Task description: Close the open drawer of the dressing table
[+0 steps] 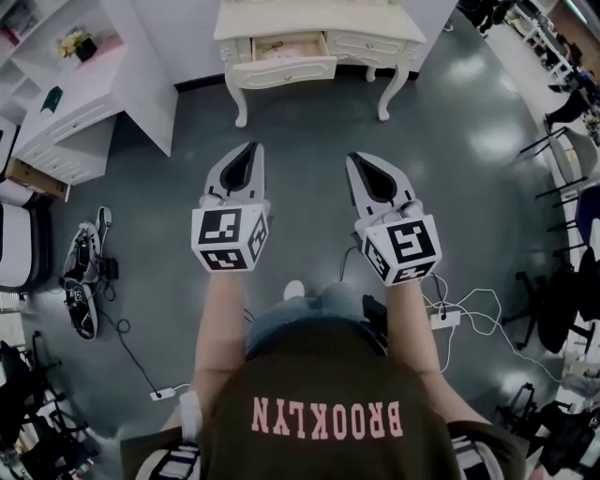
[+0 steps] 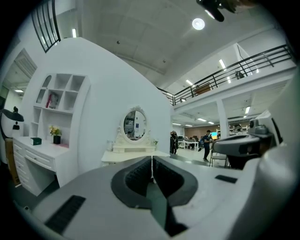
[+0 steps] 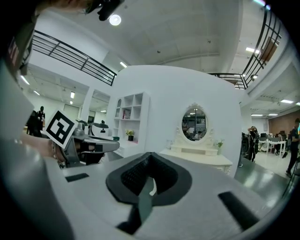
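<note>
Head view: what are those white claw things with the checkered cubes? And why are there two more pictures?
They are grabbing tools, and a person holds one in each hand. The head view comes from a camera on the person's head, looking down. The left gripper and the right gripper are both shut and hold nothing. The other two pictures come from little cameras riding on each gripper. Ahead, on the grey floor, stands a white dressing table with one drawer pulled open.
</note>
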`<state>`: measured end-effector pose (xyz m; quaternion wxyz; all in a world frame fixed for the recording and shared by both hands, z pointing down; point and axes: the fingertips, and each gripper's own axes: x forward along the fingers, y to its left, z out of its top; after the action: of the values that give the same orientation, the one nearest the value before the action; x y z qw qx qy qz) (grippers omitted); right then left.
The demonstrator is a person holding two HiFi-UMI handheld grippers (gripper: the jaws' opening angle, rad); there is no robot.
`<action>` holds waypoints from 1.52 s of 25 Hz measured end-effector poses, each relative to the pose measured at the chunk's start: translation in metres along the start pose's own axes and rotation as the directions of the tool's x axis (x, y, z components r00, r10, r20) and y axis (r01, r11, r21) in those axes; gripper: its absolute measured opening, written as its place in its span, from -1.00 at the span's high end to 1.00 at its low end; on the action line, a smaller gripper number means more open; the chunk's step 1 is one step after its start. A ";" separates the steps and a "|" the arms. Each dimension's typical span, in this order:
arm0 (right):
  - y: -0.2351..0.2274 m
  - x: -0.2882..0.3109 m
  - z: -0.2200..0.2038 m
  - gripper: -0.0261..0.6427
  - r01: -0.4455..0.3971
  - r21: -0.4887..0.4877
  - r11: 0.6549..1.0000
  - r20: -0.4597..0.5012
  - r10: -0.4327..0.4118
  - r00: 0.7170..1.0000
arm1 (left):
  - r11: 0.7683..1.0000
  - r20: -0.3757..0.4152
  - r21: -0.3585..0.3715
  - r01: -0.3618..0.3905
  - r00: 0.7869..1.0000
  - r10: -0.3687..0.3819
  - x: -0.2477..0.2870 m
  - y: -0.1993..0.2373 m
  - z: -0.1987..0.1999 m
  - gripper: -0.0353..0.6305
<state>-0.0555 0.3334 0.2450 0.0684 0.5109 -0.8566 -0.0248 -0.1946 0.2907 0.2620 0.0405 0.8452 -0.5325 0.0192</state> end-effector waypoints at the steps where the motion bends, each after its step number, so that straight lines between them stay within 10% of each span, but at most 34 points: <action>1: -0.002 0.003 -0.001 0.94 0.002 -0.003 1.000 -0.004 -0.002 1.000 | 1.000 0.002 -0.001 0.003 1.000 -0.003 0.003 0.000 0.000 0.87; 38: -0.264 0.236 -0.037 0.94 -0.159 0.055 0.986 0.006 0.159 0.987 | 0.982 -0.051 0.006 -0.189 0.981 0.189 0.323 0.040 -0.007 0.87</action>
<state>0.0695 0.0013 0.2731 0.0550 0.4425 -0.8951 0.0041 -0.0908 -0.0156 0.2949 0.0513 0.7900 -0.6093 0.0449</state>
